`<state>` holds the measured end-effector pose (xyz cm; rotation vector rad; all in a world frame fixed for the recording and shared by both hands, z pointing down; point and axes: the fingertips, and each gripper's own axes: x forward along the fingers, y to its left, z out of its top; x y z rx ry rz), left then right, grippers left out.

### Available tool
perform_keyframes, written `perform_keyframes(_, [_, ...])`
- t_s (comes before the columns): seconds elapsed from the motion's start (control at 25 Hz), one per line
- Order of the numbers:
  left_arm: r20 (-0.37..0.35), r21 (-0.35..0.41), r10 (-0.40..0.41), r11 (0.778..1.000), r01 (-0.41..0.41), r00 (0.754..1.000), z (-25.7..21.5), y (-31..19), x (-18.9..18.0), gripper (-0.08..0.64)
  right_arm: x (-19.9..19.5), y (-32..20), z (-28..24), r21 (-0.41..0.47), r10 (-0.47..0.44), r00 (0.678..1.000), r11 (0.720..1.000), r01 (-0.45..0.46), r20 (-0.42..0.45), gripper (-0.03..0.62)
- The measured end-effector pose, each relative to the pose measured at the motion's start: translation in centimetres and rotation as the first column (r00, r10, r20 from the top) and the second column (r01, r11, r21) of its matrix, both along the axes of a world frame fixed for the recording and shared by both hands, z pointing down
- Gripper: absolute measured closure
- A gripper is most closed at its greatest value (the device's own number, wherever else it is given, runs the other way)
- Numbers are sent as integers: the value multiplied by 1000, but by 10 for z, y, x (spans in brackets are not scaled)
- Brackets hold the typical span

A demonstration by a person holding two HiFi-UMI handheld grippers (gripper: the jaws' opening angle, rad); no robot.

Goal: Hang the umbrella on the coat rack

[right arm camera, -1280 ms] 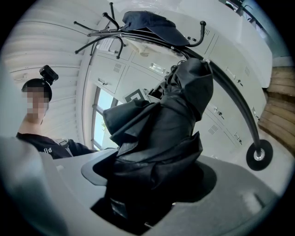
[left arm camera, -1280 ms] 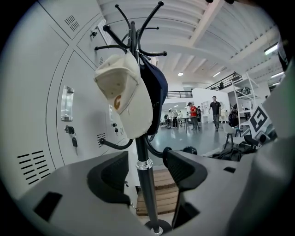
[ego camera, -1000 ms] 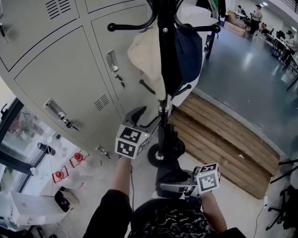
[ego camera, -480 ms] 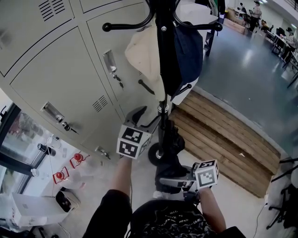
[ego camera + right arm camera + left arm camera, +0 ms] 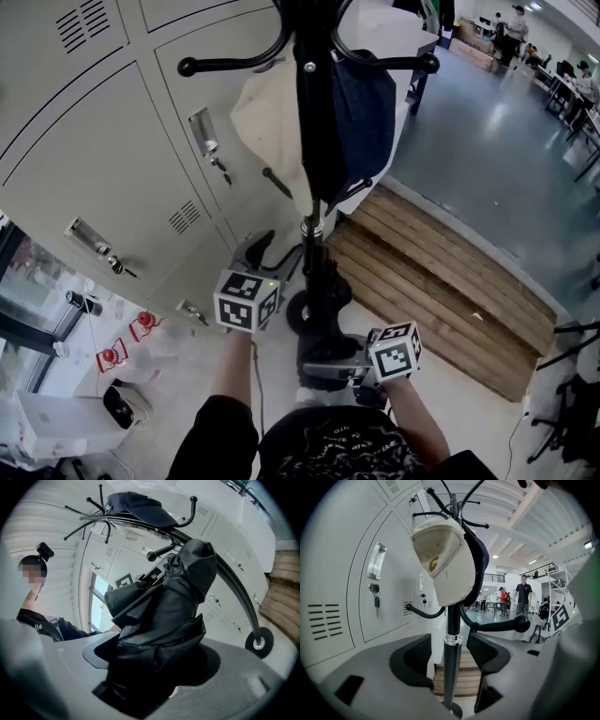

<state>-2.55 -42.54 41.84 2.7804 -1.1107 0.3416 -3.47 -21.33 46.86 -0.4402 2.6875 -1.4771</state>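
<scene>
Logging grey lockers (image 5: 103, 159) at far left.

Reading left gripper (image 5: 450, 645) as spread and carrying nothing. Sighting the coat rack (image 5: 309, 131) pole through the gap, with no pad touching it.

Finding a cream cap (image 5: 267, 117) hanging on the rack's left side and a navy cap (image 5: 367, 98) on its right. Spotting one bare hook (image 5: 506, 625) with a ball tip, low on the rack and just right of the pole in the left gripper view.

Gripping the umbrella (image 5: 161, 616) in the right gripper (image 5: 154, 665). Jaws clamping around the folded black fabric, bundle pointing up toward the rack, near the pole but not yet hanging on anything. Not making out a strap or handle loop in any view.

Logging wooden steps (image 5: 441, 272) at right.

Judging the step in hand as the approach. Suggesting:
- aiming for the bare low hook, not the capped arms
- lifting the bundle above the ball tip before lowering
- using the empty left gripper for steadying the pole
- releasing only once the weight is resting on the hook
</scene>
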Motion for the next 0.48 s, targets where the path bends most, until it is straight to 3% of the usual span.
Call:
perform_keyframes(0.08, [-29, -42, 1, 999, -2, 1000, 11, 4, -5, 299, -3, -1, 5, 10, -21, 1000, 1000, 21, -23, 219])
perform_keyframes(0.16, [-103, -102, 38, 994, -48, 994, 19, 12, -2, 299, -2, 0, 11, 30, -38, 998, 999, 40, -58, 219])
perform_keyframes(0.32, [-348, -229, 133, 948, -222, 928, 27, 35, 9, 298, 2, 5, 32, 86, -70, 983, 993, 85, -172, 219])
perform_keyframes(0.48, [-420, -262, 159, 921, -287, 893, 35, 47, 12, 298, 10, 7, 56, 134, -95, 955, 982, 137, -281, 219])
